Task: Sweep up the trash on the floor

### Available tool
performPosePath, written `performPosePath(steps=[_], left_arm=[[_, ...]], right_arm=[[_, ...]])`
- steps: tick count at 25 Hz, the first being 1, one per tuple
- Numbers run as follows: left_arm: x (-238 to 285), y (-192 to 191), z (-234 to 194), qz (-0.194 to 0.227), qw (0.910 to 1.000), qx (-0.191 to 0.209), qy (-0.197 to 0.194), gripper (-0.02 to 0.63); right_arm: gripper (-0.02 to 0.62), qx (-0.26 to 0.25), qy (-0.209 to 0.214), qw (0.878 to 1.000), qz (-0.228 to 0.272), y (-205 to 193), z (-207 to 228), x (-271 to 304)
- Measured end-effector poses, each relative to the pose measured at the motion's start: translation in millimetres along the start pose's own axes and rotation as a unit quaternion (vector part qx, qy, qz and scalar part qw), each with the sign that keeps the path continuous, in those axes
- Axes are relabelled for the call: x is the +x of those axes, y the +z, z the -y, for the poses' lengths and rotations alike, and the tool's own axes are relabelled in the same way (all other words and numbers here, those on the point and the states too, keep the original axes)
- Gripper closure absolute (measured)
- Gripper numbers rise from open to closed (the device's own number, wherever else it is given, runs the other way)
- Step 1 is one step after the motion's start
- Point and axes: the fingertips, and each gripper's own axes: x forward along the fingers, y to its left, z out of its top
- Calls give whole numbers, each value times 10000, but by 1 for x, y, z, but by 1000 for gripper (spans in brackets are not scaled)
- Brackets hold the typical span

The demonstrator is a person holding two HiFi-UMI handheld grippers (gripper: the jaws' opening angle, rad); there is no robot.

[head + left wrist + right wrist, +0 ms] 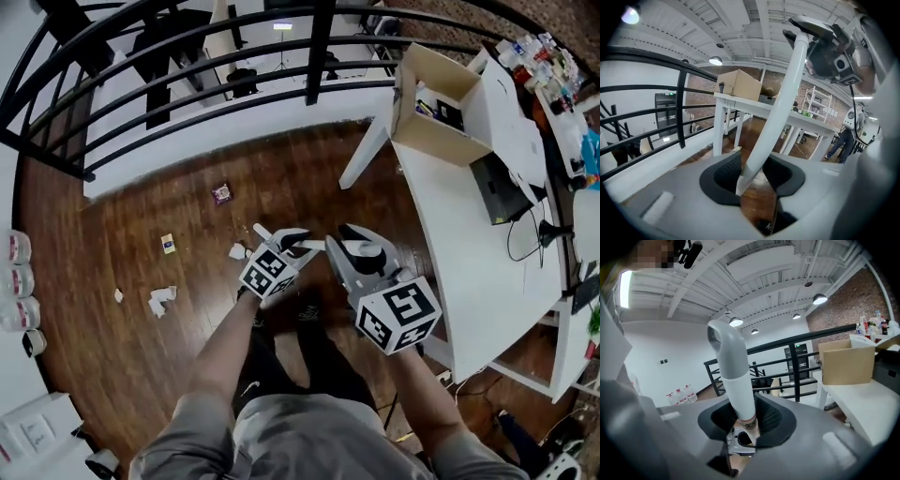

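Both closed, L fingers (725, 171) on white handle (783, 93), R fingers (769, 418) on second handle (736, 378), box (429, 141) w/ items (446, 112)

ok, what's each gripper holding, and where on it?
Left tongs grip a white pole near its lower end. Right tongs grip a grey-capped handle on its white shaft, below the cap.

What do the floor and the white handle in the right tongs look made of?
Dark brown plank floor: wood or wood-look laminate, glossy; grain, seams and sheen show. White tubular handle with grey cap: likely smooth moulded plastic, satin, no grain.
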Motion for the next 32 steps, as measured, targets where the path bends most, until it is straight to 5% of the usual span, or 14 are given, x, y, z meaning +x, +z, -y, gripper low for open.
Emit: performPosePath(steps=[6,13,23,32], left_arm=[[12,-43,-38,-179,9993,41,-332,462],[-57,-111,-55,-563,9963,-277,-580,460],[-198,-181,-129,-622,9966,-545,3,457],[-276,-201,-175,-484,9934,-918,496,457]], right_arm=[[502,455,-197,9985,-240,-39,4,45],[502,899,-200,9939,-611,-75,-58,97],[500,712,597,9924,-812,-88,-196,193],[503,221,1067,9887,-1025,-75,-274,256]])
